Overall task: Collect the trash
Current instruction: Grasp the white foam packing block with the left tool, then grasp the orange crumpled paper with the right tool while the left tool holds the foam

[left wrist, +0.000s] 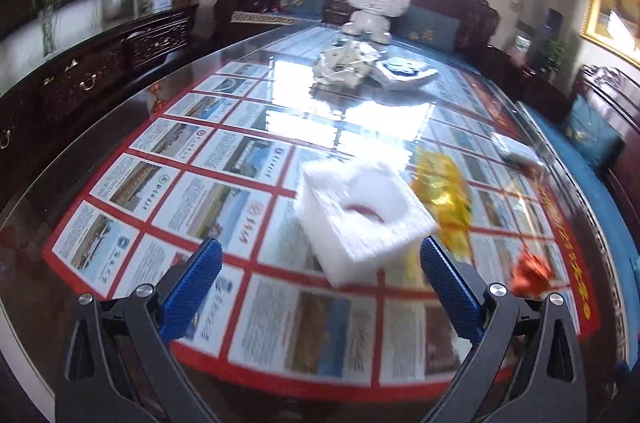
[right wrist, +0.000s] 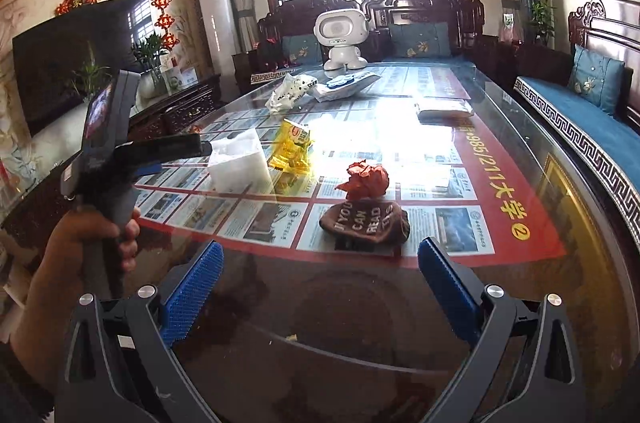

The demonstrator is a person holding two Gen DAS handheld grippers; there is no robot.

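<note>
Plainly, both tools stand spread wide with nothing between their blue pads. The left tool hangs over the glass-topped bench, and a white foam block lies just ahead of its fingertips, untouched, with a round hollow in its top. In the right wrist view a hand grips the left tool's handle at the left edge, its fingers reaching toward that same foam block. The right tool is likewise released, above the near end of the bench.

Ahead of the right tool lies a brown crumpled piece with white lettering, and just behind it, touching or nearly so, a ball of red crumpled paper. A yellow transparent wrapper sits just right of the foam block. In the left wrist view the wrapper is blurred, and the red paper shows at the right.

Farther along the bench lie a white printed bag, a blue-and-white packet beside it, and a flat pale packet well apart to the right. A white toy robot stands upright at the far end, before a dark wooden sofa with blue cushions. A dark television hangs at the left.
</note>
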